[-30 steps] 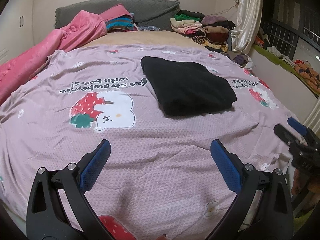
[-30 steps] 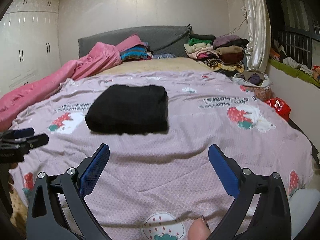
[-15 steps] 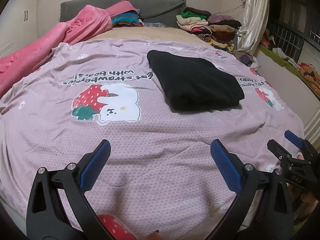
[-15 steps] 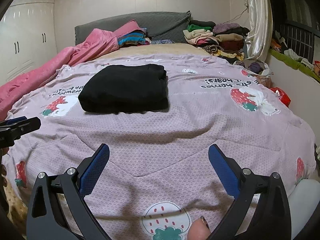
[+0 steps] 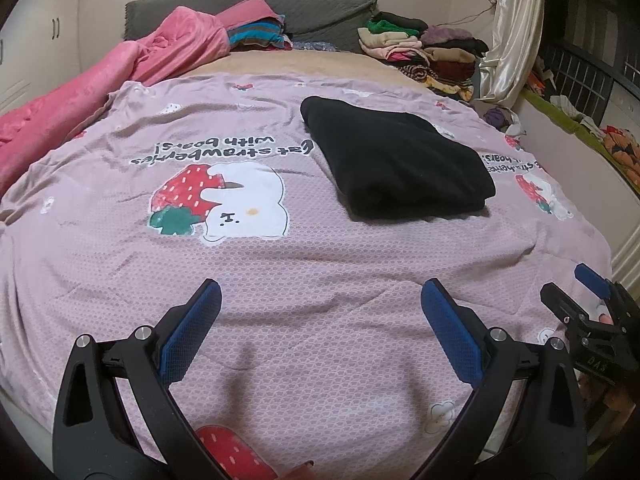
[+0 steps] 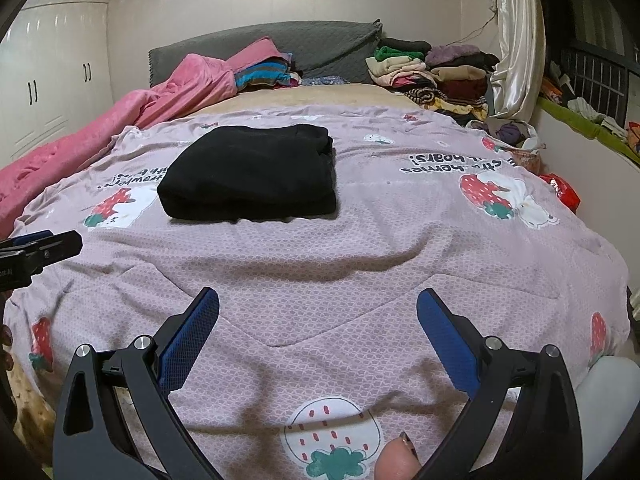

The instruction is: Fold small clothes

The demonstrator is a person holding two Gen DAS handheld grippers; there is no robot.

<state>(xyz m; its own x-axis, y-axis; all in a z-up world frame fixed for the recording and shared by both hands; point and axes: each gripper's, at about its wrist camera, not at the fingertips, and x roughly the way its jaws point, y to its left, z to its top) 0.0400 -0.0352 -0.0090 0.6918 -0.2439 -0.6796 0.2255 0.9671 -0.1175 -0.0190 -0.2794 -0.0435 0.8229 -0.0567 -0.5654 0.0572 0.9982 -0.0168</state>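
A black garment (image 5: 396,162) lies folded into a neat rectangle on the pink strawberry-print bedsheet (image 5: 280,280); it also shows in the right wrist view (image 6: 252,174). My left gripper (image 5: 320,296) is open and empty, low over the sheet near the bed's front edge, well short of the garment. My right gripper (image 6: 318,304) is open and empty, also near the front edge. The right gripper shows at the right edge of the left wrist view (image 5: 576,292). The left gripper shows at the left edge of the right wrist view (image 6: 44,242).
A pink blanket (image 5: 80,88) lies along the bed's left side. Stacks of folded clothes (image 5: 424,52) sit at the head by a grey headboard (image 5: 320,8) and a curtain (image 5: 508,40). White wardrobes (image 6: 48,80) stand at left. A red bag (image 6: 564,196) lies beside the bed at right.
Both grippers have dropped lower and drawn back slightly toward the bed's front edge. The folded black garment has not moved. Both grippers stay open.
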